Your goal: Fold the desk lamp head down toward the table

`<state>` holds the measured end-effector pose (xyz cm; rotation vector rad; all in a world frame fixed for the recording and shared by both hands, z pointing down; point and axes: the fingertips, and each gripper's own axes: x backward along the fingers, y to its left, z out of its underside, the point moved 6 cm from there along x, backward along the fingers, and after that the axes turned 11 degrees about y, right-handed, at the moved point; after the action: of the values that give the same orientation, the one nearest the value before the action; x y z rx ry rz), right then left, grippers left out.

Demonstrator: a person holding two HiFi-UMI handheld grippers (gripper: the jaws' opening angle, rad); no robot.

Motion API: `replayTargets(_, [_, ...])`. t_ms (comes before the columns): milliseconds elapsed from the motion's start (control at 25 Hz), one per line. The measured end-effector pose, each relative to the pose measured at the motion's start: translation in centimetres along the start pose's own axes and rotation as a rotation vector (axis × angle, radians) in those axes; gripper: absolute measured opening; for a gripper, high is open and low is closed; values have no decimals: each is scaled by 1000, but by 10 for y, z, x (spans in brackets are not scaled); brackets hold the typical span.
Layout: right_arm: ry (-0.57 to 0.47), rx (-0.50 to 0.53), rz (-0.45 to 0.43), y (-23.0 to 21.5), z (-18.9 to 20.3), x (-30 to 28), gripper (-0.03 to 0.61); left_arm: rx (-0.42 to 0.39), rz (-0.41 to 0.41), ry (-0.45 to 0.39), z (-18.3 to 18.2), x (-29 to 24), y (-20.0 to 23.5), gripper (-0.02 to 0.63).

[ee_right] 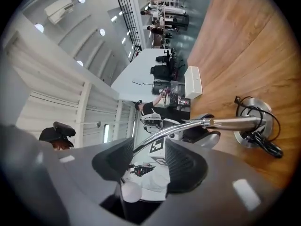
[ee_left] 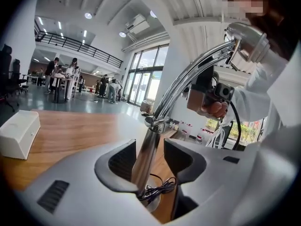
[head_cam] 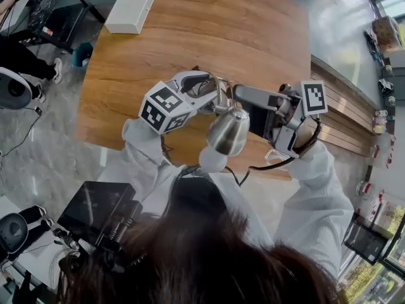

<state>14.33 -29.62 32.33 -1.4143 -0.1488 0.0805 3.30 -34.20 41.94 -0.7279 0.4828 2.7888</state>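
The lamp (ee_right: 230, 122) stands at the table's (head_cam: 209, 30) near edge, head (head_cam: 228, 133) raised above the table. The left gripper (ee_left: 149, 155) is released, jaws astride the post (ee_left: 143, 159) just above the table. The right gripper (ee_right: 148, 157) is released, jaws astride the curved arm (ee_right: 164, 131), higher above the table.

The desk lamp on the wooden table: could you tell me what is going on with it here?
A person holding a gripper in each hand is working on the chrome desk lamp on the wooden table. The left gripper has its open jaws either side of the upright stem. The right gripper has open jaws around the curved arm. Neither is clamped, and the lamp head is not yet folded down.
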Motion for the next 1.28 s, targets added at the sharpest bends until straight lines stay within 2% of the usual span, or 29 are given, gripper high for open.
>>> replayTargets(200, [63, -46, -44, 1, -7, -16, 182, -5, 3, 52, 0, -10, 4, 170])
replayTargets(320, [64, -68, -74, 1, -8, -17, 183, 16, 12, 82, 4, -14, 8, 156])
replayTargets(680, [68, -28, -75, -2, -4, -17, 160, 47, 99, 123, 6, -18, 16, 163])
replayTargets(960, [90, 142, 23, -11, 19, -25, 135, 58, 113, 125, 8, -17, 22, 165])
replayTargets(1280, [151, 493, 225, -38, 46, -33, 115, 14, 94, 135, 8, -14, 24, 164])
